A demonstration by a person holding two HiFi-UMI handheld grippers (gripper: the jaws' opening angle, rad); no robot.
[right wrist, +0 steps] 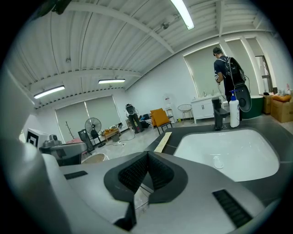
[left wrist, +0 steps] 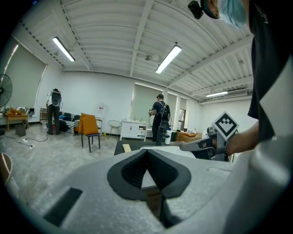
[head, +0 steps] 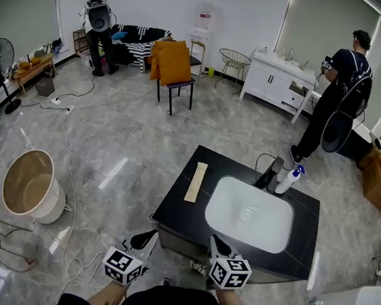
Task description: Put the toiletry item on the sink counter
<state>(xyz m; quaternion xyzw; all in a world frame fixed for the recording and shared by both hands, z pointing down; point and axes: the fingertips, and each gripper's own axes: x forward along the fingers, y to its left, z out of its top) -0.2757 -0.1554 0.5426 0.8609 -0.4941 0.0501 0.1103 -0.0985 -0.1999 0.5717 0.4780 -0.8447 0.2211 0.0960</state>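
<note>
Both tongs empty: left tongs closed tight, right tongs closed too, hovering at six o'clock edge of counter. Upright white bottle, blue top, on counter at one o'clock of basin, just beside faucet. Pale flat strip at nine o'clock. If bottle is toiletry item, placement looks done; nothing left to carry.

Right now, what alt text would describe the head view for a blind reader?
A black sink counter holds a white basin, a pale strip left of it, and a faucet and spray bottle behind it. The left claw and right claw, shut and empty, hover at its front.
</note>
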